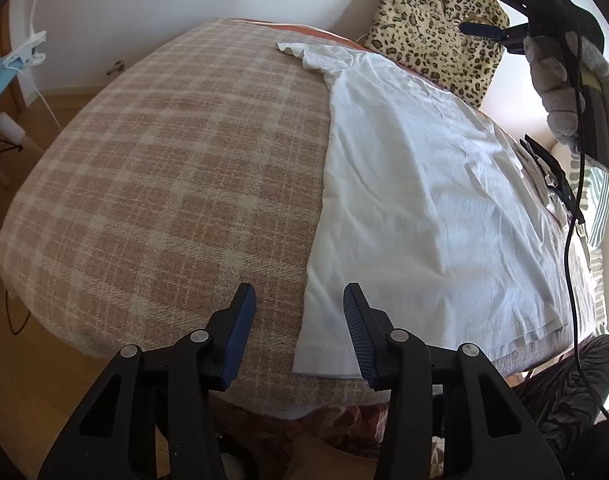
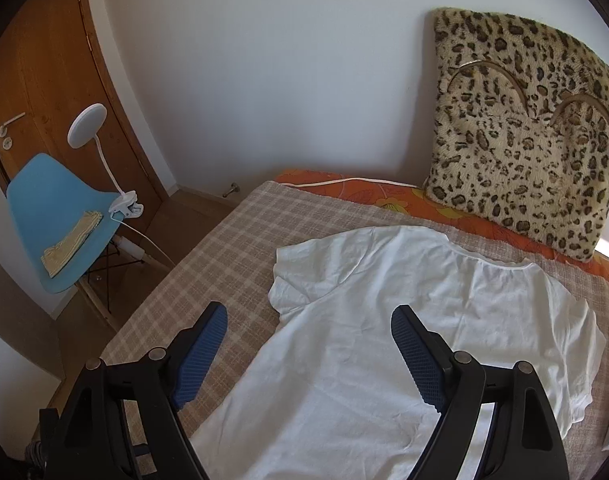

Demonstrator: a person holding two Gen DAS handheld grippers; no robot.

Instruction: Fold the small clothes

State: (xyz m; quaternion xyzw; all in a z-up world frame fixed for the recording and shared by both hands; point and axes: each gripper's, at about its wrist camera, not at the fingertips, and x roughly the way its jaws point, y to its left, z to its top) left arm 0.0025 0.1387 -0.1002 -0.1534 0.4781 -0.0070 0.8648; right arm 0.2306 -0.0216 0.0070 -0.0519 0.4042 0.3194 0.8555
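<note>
A white T-shirt point(image 1: 424, 200) point(image 2: 384, 340) lies spread flat on a plaid blanket point(image 1: 164, 160) point(image 2: 208, 280) that covers the bed. In the left wrist view my left gripper point(image 1: 298, 314) hovers low at the shirt's near hem corner. Its jaws stand apart, the corner lies between them, and the pads do not press on the cloth. In the right wrist view my right gripper point(image 2: 309, 316) is wide open above the shirt's left sleeve and chest, holding nothing. The left wrist view also shows the right gripper point(image 1: 448, 6) at top right, carried by a gloved hand point(image 1: 556, 92).
A leopard-print cushion point(image 1: 436, 28) point(image 2: 524, 140) leans on the wall behind the bed. A blue chair point(image 2: 56, 216) with a clip lamp point(image 2: 86, 126) stands left of the bed by a wooden door point(image 2: 44, 80). Other clothes point(image 1: 544, 172) lie beyond the shirt's right edge.
</note>
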